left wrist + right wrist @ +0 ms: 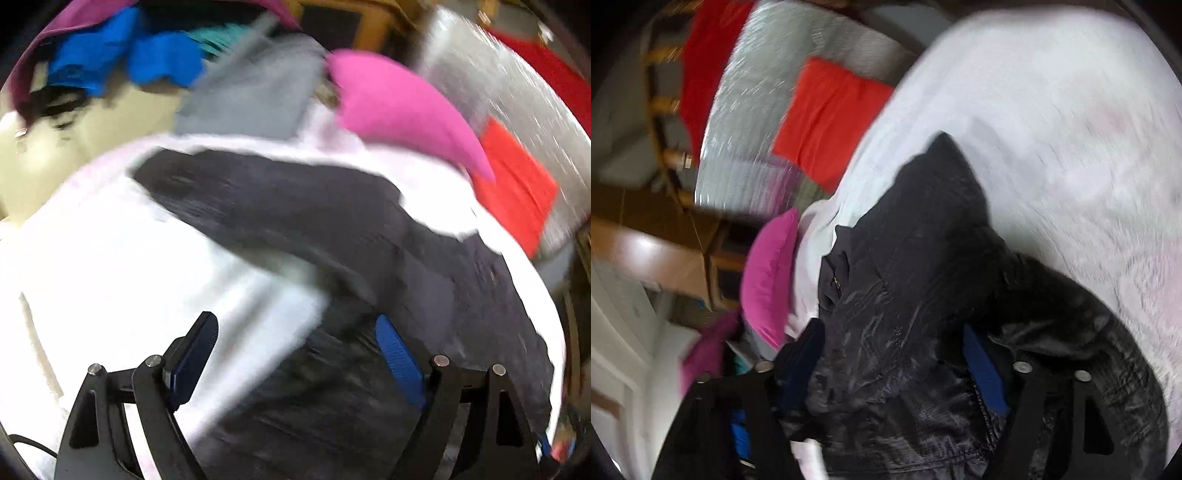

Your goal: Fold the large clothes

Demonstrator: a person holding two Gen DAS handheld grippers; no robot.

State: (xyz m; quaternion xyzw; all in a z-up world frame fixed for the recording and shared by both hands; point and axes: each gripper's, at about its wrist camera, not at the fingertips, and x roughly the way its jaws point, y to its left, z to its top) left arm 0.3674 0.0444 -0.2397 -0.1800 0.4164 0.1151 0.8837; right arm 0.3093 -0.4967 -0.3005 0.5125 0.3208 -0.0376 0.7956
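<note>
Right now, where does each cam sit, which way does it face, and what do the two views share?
Left wrist: on the left claw, looking down along its fingers at a black jacket on a white sheet; both blue-padded fingers show, spread apart, nothing pinched.
Right wrist: on the right claw, tilted down, close over the black jacket; jacket fabric bunches between its fingers; grip unclear.
Shared: jacket, sheet, pink pillow, red cloth, all blurred.
</note>
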